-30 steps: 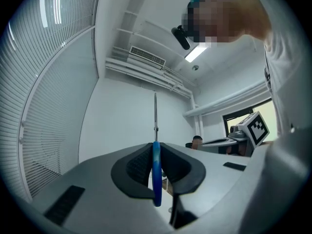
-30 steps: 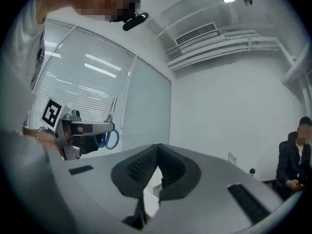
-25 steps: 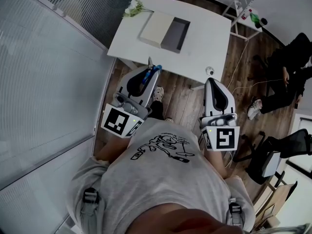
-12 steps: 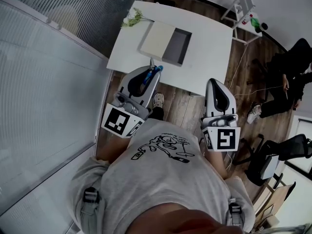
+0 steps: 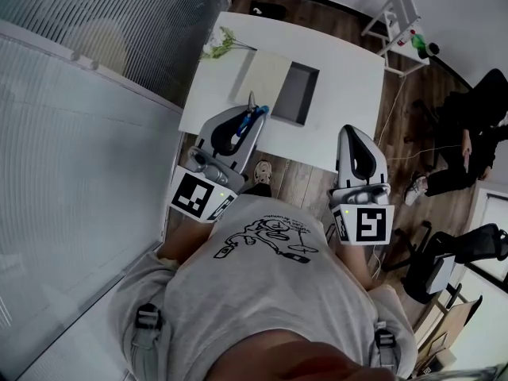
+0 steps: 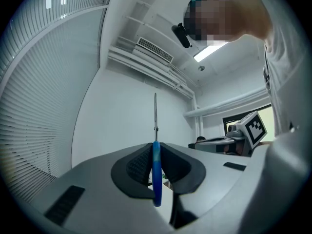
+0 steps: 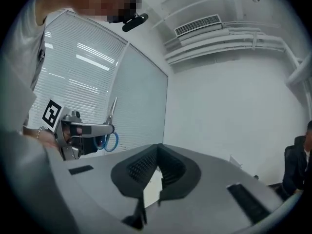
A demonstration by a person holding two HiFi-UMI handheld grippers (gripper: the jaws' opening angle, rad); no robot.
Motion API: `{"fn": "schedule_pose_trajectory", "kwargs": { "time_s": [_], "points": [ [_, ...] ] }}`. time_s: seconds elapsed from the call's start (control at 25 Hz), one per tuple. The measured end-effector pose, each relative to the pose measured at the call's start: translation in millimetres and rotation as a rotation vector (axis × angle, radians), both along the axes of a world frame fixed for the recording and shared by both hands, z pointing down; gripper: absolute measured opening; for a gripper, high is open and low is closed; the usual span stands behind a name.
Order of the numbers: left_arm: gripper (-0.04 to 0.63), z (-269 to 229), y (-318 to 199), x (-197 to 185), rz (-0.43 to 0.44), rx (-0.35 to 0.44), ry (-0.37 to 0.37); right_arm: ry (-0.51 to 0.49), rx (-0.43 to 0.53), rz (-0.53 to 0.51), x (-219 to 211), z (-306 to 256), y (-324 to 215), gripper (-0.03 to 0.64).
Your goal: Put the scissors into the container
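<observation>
We saw the left gripper (image 6: 155, 152) with its jaws closed on a pair of blue-handled scissors with steel blades (image 6: 155, 116). The grey ribbed pads pinched the blue handle edge-on, and the thin blades ran straight out past the jaw tips. In the right gripper view the same scissors appeared off to the left, a blue finger loop hanging below the left gripper and the blades pointing up and away from it.

The right gripper (image 7: 157, 152) had its jaws closed with nothing between them. The pads met at the tips, and only a pale sliver showed below.

From the head view, both grippers were held out in front of the person's grey printed T-shirt (image 5: 266, 292), well apart from each other. Ahead stood the white rectangular table (image 5: 349, 54), and on it lay the container, a flat rectangular box (image 5: 279, 88) with a cream half and a dark grey open half. The scissor tips lay near the table's near edge, short of the box; we could not tell for sure whether they were already over the tabletop. A sprig of white flowers (image 5: 218, 44) lay at the table's far left corner.
</observation>
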State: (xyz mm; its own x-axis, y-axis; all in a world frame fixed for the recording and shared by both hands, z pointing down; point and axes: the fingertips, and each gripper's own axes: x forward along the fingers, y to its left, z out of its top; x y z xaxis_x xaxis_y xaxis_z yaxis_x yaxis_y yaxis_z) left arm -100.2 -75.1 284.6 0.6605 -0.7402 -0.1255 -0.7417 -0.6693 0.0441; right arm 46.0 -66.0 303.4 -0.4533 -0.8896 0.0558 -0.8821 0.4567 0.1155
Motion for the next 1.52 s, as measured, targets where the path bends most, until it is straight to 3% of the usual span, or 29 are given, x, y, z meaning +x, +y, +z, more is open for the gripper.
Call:
{"fn": "schedule_pose_trajectory", "kwargs": {
  "time_s": [0.84, 1.52],
  "points": [
    [0.049, 4.3, -80.7, -21.6, 0.051, -0.001, -0.016, 0.0, -0.014, 0.009, -29.5, 4.0, -76.0, 0.005],
    [0.049, -3.8, -93.1, 16.9, 0.036, 0.01, -0.033, 0.015, -0.024, 0.006, 11.9, 1.0, -85.8, 0.006]
  ]
}}
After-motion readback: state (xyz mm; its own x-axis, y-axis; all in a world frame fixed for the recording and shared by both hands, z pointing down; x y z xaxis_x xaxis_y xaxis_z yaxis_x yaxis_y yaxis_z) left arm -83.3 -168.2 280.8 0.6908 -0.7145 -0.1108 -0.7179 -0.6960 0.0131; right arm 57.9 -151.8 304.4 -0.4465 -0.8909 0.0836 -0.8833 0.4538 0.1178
